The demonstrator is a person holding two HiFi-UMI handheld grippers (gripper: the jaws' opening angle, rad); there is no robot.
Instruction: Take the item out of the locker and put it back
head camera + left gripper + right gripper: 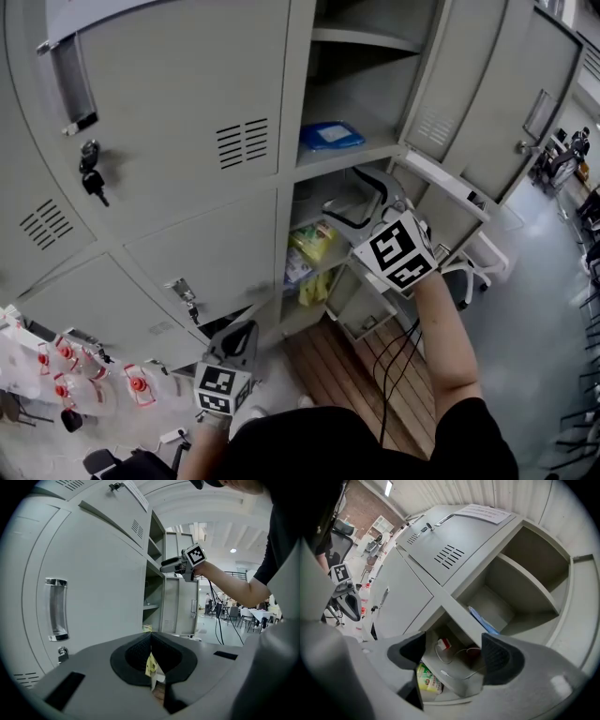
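The open locker column [361, 155] holds a flat blue item [330, 136] on an upper shelf. A yellow-green packet [314, 239] lies in the compartment below it. My right gripper [361, 199] hangs open in front of that lower compartment with nothing between its jaws. In the right gripper view, the right gripper [452, 653] frames a red-and-white charger with a cable [444, 645], the green packet [426, 679] and the blue item [483, 620]. My left gripper [239, 339] stays low by the closed doors. Its jaws meet at the tips [151, 637], holding nothing.
Closed grey doors [187, 141] fill the left, one with keys [91, 173] hanging in its lock. An open door [511, 94] stands to the right of the column. Wooden slats [347, 366] lie below. Red-capped bottles [94, 375] sit at the lower left.
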